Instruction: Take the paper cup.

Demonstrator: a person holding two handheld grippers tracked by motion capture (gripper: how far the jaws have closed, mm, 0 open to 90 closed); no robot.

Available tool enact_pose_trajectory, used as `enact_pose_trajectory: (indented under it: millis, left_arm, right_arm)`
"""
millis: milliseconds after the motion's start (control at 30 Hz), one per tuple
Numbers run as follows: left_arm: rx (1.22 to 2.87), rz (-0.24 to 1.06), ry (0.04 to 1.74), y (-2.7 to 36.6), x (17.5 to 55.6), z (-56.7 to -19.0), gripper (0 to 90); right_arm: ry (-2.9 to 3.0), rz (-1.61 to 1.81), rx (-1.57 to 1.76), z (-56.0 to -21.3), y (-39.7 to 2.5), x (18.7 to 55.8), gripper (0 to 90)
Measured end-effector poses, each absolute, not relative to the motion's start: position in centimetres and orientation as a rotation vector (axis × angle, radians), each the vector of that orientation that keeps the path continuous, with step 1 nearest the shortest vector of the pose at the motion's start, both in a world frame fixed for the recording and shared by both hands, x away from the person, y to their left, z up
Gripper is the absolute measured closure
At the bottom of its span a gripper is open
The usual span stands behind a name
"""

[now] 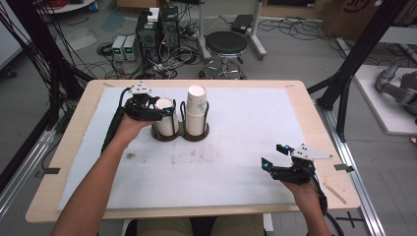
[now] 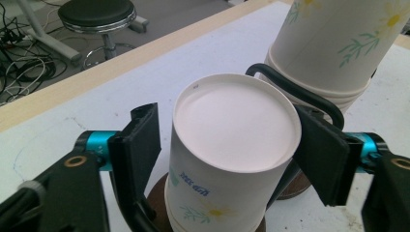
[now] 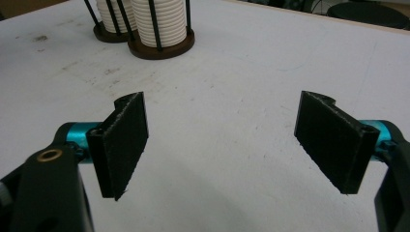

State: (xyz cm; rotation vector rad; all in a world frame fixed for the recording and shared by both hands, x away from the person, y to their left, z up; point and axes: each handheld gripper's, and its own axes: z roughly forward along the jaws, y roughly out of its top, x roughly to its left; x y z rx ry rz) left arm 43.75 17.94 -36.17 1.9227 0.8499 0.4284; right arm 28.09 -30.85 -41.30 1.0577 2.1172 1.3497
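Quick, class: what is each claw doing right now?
Left claw: open around the top paper cup, one jaw touching, not yet clamped.
Right claw: open, holding nothing, above the table.

On the desk (image 1: 295, 98), the cup holder (image 1: 180, 132) stands far left; its right stack of paper cups (image 1: 196, 110) is taller, seemingly.

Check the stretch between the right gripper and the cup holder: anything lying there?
Nothing; in the high view, bare stained white mat runs from the right gripper to the cup holder.

Black round stool (image 1: 226, 45) sitting on grey floor beyond table, computer towers (image 1: 157, 30) standing amid tangled cables (image 1: 172, 61), cardboard box (image 1: 351, 17) resting far right
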Motion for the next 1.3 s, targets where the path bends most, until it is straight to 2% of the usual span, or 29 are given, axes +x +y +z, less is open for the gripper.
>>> enact_pose_trajectory:
  millis: [67, 500, 867, 1300]
  left_arm:
    - [1.926, 0.429, 0.845, 17.9, 43.8, -36.2, 32.9]
    - [1.886, 0.443, 0.844, 18.4, 43.5, -35.5, 34.6]
    - [1.851, 0.479, 0.821, 18.4, 43.0, -33.1, 35.9]
    - [1.687, 0.567, 0.788, 20.5, 40.2, -29.8, 37.1]
  right_arm:
    - [2.117, 1.351, 1.061, -41.3, -30.8, 28.1, 20.1]
    - [2.121, 1.347, 1.055, -41.3, -30.8, 28.1, 20.1]
    - [2.129, 1.345, 1.053, -41.3, -30.7, 28.0, 20.1]
    - [2.121, 1.351, 1.049, -41.1, -30.6, 27.9, 20.1]
